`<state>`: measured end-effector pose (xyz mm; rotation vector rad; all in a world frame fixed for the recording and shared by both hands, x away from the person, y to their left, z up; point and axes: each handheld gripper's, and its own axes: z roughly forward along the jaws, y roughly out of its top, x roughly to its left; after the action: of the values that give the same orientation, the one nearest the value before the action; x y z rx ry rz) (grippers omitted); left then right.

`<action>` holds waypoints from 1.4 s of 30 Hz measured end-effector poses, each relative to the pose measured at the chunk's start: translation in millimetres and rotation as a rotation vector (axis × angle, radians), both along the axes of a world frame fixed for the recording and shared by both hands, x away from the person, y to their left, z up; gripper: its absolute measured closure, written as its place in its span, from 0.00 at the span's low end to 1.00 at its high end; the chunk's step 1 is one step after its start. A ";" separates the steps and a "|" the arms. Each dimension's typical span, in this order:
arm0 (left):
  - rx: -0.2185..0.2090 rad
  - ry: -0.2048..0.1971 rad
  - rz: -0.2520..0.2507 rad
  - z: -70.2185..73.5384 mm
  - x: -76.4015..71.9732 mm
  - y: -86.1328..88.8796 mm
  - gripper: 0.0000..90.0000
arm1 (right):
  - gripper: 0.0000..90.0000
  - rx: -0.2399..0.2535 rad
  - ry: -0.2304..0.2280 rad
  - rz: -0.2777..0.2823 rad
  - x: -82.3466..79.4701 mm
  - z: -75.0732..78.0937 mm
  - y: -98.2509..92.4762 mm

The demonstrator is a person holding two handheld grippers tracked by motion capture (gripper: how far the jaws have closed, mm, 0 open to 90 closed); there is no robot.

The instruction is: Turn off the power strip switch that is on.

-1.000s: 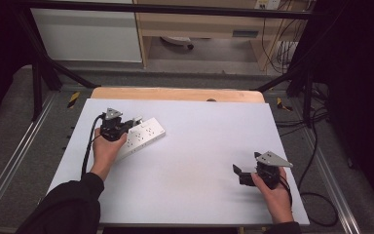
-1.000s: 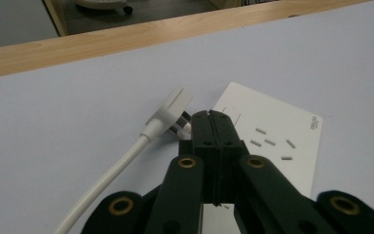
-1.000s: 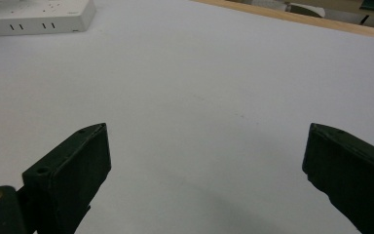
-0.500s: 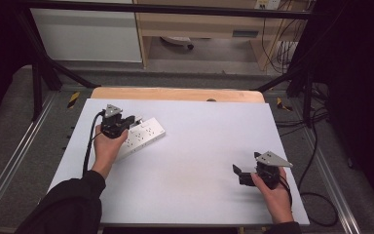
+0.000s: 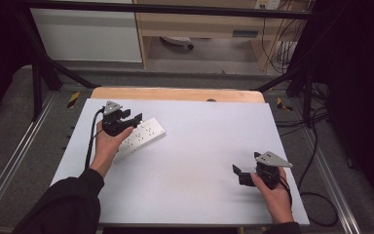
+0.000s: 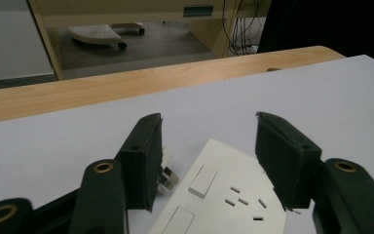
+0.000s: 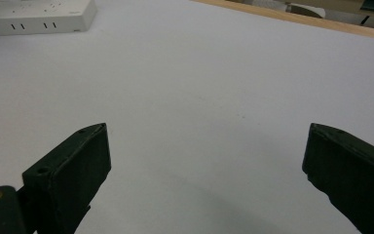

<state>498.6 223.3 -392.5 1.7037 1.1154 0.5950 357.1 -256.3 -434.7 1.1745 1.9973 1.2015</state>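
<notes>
Nearest the person, at the table's (image 5: 185, 195) front right, the right gripper (image 5: 237, 174) rests low over bare white surface, jaws spread wide, nothing between them. It is well apart from the action.

Further up on the left, the left gripper (image 5: 131, 118) hangs over the near-left end of the white power strip (image 5: 143, 136), which lies at an angle on the left half of the table. From the left gripper view its jaws stand open on either side of the power strip (image 6: 224, 195), gripping nothing yet. A small metal-pronged piece, possibly a plug (image 6: 168, 176), sits just beside the left jaw; the jaw covers most of it, so that is a guess.

The step in hand looks like taking hold of the strip's end. To do it well, the person should bring the jaws down squarely so both pads meet the long edges together, keep that pronged piece out of the pinch, and close gently on the smooth plastic.

Beyond lies the wooden table edge (image 5: 175, 93). The strip's near end is cut off by the frame in the left gripper view, and any cord it has cannot be made out.
</notes>
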 end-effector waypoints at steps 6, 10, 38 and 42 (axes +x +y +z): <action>-0.032 -0.011 0.015 2.5 1.5 -0.3 0.22 | 0.04 0.002 0.000 -0.001 0.2 -0.1 -0.6; -0.023 -0.020 0.021 3.7 0.2 -0.4 0.11 | 0.04 0.001 0.000 0.000 0.1 -0.1 -0.1; -0.101 -0.010 -0.017 33.0 -26.7 8.3 0.09 | 0.04 0.005 0.003 -0.004 0.1 0.0 -0.3; -0.097 -0.006 -0.024 36.6 -32.1 9.2 0.09 | 0.04 0.005 0.004 -0.003 0.2 -0.1 -0.2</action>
<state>466.5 232.5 -355.9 1.6283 1.1009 0.5228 357.3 -256.6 -434.8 1.1826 1.9956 1.2045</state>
